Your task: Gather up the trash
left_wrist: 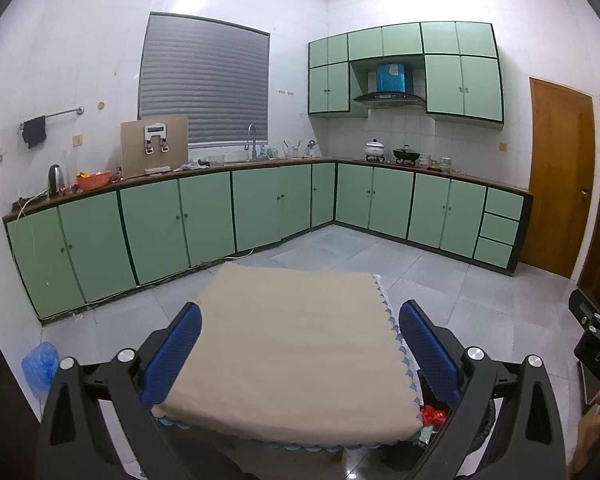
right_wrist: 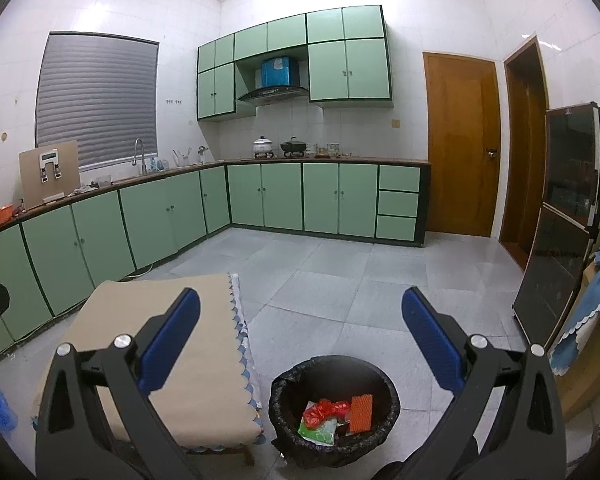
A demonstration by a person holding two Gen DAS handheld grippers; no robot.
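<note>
A black-lined trash bin (right_wrist: 284, 396) stands on the floor to the right of a small table with a beige cloth (right_wrist: 148, 312). Inside lie a red wrapper (right_wrist: 324, 410), an orange ridged piece (right_wrist: 361, 412) and a green-white packet (right_wrist: 318, 430). My right gripper (right_wrist: 300, 320) is open and empty, held above the bin. My left gripper (left_wrist: 300, 332) is open and empty over the bare table cloth (left_wrist: 292, 344). Part of the bin's trash (left_wrist: 432, 416) shows under the table's right edge in the left wrist view.
Green kitchen cabinets (right_wrist: 172, 216) run along the left and far walls. Wooden doors (right_wrist: 460, 144) stand at the right. A dark glass cabinet (right_wrist: 560, 216) and a blue cloth (right_wrist: 596, 284) sit at the far right. A blue bag (left_wrist: 40, 364) lies on the floor at left.
</note>
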